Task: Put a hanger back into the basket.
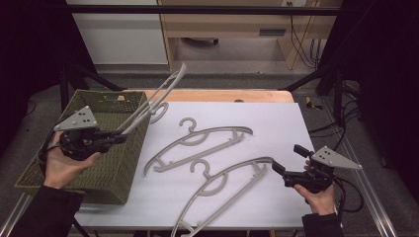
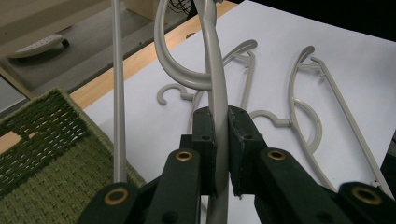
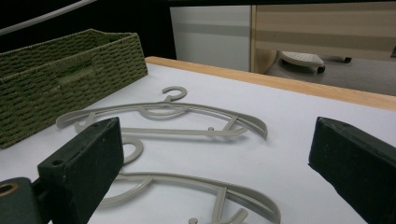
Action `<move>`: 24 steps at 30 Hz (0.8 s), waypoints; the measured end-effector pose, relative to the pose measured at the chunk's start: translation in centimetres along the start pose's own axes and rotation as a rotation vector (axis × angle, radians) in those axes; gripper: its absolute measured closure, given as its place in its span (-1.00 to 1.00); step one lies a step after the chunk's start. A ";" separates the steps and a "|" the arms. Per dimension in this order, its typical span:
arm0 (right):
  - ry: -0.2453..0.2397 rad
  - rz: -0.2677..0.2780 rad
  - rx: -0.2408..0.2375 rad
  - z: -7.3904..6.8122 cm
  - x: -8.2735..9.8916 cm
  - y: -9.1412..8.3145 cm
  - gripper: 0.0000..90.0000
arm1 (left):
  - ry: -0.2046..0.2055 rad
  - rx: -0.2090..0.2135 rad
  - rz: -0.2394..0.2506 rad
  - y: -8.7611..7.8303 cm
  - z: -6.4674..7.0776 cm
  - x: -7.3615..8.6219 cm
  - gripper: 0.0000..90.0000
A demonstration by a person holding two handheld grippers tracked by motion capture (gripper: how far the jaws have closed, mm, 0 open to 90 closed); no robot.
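One grey plastic hanger [image 1: 153, 101], thin and curved, I hold clamped in my left gripper [image 1: 120, 137]; my right gripper [image 1: 286, 163] gapes empty.

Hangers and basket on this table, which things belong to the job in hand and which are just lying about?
In the job:
held hanger, clamped in the left gripper
green woven basket beside it
two hangers lying on the white sheet
right gripper, open near them

Lying about:
cables on the floor
wooden furniture behind the table

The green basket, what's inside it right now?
The green basket shows bare woven floor; no hanger lies inside. The left gripper holds a grey hanger above its rim. The hand and gripper hide part of the floor.
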State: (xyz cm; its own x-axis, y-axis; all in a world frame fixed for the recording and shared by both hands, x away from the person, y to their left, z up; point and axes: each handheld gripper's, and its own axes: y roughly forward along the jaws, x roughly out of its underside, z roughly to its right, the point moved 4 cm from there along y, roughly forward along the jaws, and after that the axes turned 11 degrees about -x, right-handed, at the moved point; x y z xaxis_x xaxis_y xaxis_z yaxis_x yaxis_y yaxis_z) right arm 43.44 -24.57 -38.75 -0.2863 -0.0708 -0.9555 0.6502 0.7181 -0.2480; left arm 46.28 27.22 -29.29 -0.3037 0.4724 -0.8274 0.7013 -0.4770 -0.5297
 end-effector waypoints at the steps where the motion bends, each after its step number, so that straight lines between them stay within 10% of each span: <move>1: 0.000 0.000 0.000 0.0 0.0 0.0 -0.93 | -0.005 -0.003 0.002 -0.2 -0.3 0.2 0.83; 24: -0.003 -0.005 0.006 0.0 0.0 0.1 -0.93 | -0.071 -0.072 -0.101 -2.9 -6.9 7.6 0.83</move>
State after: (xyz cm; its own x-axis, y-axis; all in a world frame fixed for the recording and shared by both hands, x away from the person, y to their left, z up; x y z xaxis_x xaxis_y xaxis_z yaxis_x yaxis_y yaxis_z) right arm 43.50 -24.51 -38.81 -0.2878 -0.0763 -0.9547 0.6527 0.7138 -0.2538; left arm 46.38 37.34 -32.77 -0.4179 0.4610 -0.7828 0.7084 -0.3742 -0.5985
